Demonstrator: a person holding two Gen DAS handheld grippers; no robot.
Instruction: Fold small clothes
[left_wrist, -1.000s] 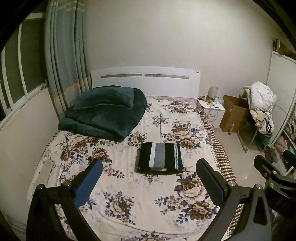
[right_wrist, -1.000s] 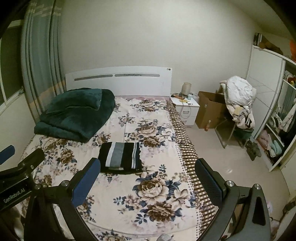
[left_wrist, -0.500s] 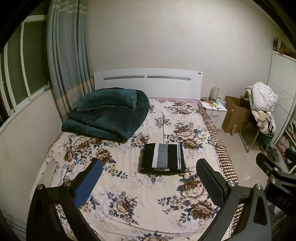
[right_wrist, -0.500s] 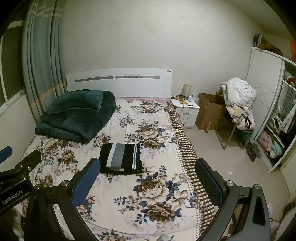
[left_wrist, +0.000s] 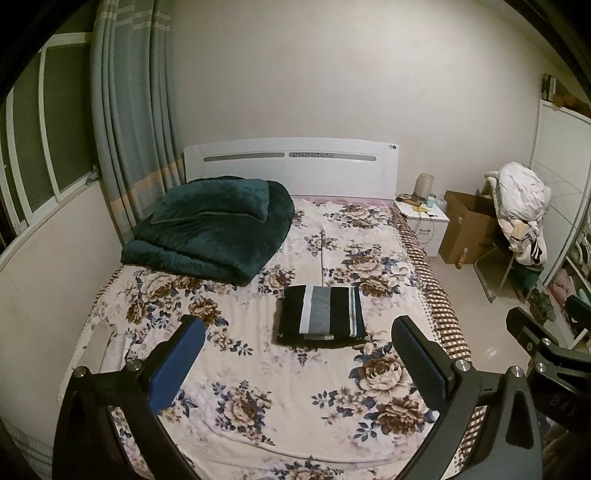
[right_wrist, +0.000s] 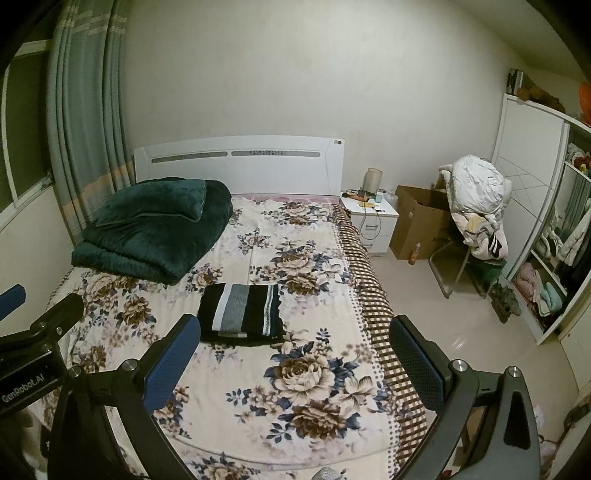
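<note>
**Two open claws over a floral bed, one folded garment between them**

Both claws hang above the foot of the bed (left_wrist: 258, 369), holding nothing: the left claw (left_wrist: 295, 354) and right claw (right_wrist: 291, 350) each have their jaws spread wide. A folded striped garment (left_wrist: 321, 314), black with white and grey bands, lies flat on the flowered sheet near the bed's middle, clear of both claws. A dark green quilt (left_wrist: 210, 236) is folded near the white headboard (left_wrist: 291, 166), beside the curtain (left_wrist: 129, 110) and window. To the right stand a white nightstand (right_wrist: 373, 221), a cardboard box (right_wrist: 417, 225), a chair heaped with clothes (right_wrist: 476, 206) and a white wardrobe (right_wrist: 528, 155).

"GenRobot.AI" is printed on the left claw's body in the right wrist view. Small items on the nightstand are too small to identify, and the wardrobe is cut off by the frame edge.
</note>
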